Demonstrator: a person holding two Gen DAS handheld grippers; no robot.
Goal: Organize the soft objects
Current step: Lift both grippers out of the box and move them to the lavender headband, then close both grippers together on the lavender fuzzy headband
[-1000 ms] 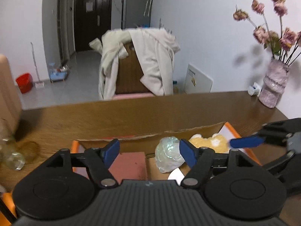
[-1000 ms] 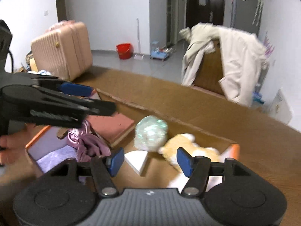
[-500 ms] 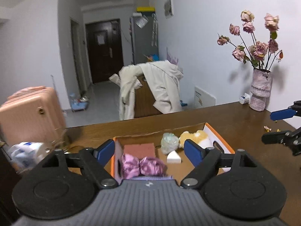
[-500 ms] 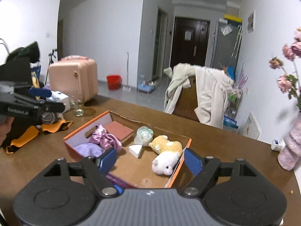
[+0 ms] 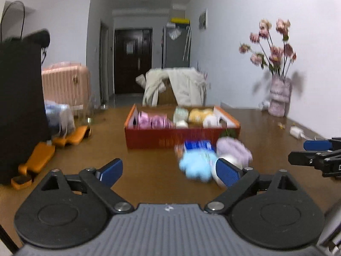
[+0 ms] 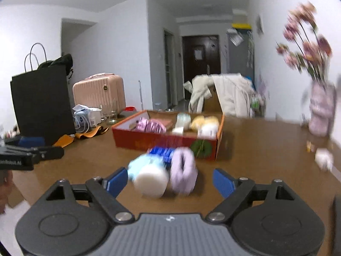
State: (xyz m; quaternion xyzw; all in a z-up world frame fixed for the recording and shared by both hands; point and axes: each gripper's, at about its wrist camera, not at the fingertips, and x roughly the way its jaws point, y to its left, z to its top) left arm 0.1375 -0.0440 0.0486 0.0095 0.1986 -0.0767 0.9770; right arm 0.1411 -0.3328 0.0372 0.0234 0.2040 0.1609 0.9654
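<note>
An orange-red box (image 5: 170, 140) (image 6: 136, 140) stands mid-table, holding a pink cloth (image 5: 153, 120), a pale green bundle (image 5: 180, 113) and a yellow and white plush (image 6: 205, 123). In front of it lie a light blue soft thing (image 5: 196, 166) (image 6: 138, 165), a white round one (image 6: 152, 182), a lilac fluffy ring (image 6: 183, 172) (image 5: 233, 150) and a blue packet (image 5: 198, 145). My left gripper (image 5: 169, 171) is well back from the box, its jaws opening, nothing between them. My right gripper (image 6: 169, 182) is also opening; the white thing and lilac ring lie just ahead of its pads, untouched.
A black paper bag (image 6: 42, 100) and orange straps (image 5: 42, 151) sit at the table's left. A vase of pink flowers (image 5: 279, 98) stands at the far right, with small white bits (image 6: 324, 159) near it. A chair draped in a pale coat (image 5: 177, 85) is behind the table.
Both grippers have pulled far back from over the box and opened wider. The loose soft things in front of the box have come into view.
</note>
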